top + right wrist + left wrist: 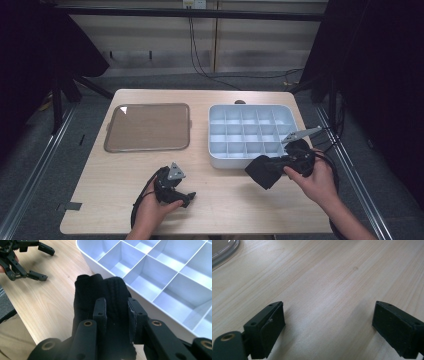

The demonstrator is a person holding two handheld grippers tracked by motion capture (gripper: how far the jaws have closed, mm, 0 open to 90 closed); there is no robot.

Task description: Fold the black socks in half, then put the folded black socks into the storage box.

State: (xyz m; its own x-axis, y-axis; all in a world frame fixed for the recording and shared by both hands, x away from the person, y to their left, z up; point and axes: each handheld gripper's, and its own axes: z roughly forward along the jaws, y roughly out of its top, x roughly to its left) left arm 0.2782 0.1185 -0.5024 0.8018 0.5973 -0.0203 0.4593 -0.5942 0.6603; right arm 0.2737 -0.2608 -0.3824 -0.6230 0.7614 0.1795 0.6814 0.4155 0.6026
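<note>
a pale wooden counter (225, 200) was seen from above, with everything else laid out on it. on its left half a flat brown tray (147, 127) with a clear rim was set, and on its right half, well apart from the tray, a white compartment box (250, 134) divided into many small square cells was placed; the cells that could be seen held nothing. just in front of the box's near right corner a black folded cloth (264, 171) was held up off the counter, close beside the box wall and outside it. in the right gripper view the cloth (105, 295) was shown bunched between the two black jaws, with the box wall (150, 307) just beyond it. the right claw (277, 165) was clenched on the cloth, the jaws being pressed into its ribbed fabric from both sides, and the person's right hand (312, 182) was wrapped around the gripper body. nearer the front edge, left of centre, the left claw (186, 196) was held low over bare wood in the left hand (152, 207); it was released, its jaws standing wide apart with nothing between them, as was confirmed in the left gripper view (328, 322), where only wood grain was seen between the pads.
</note>
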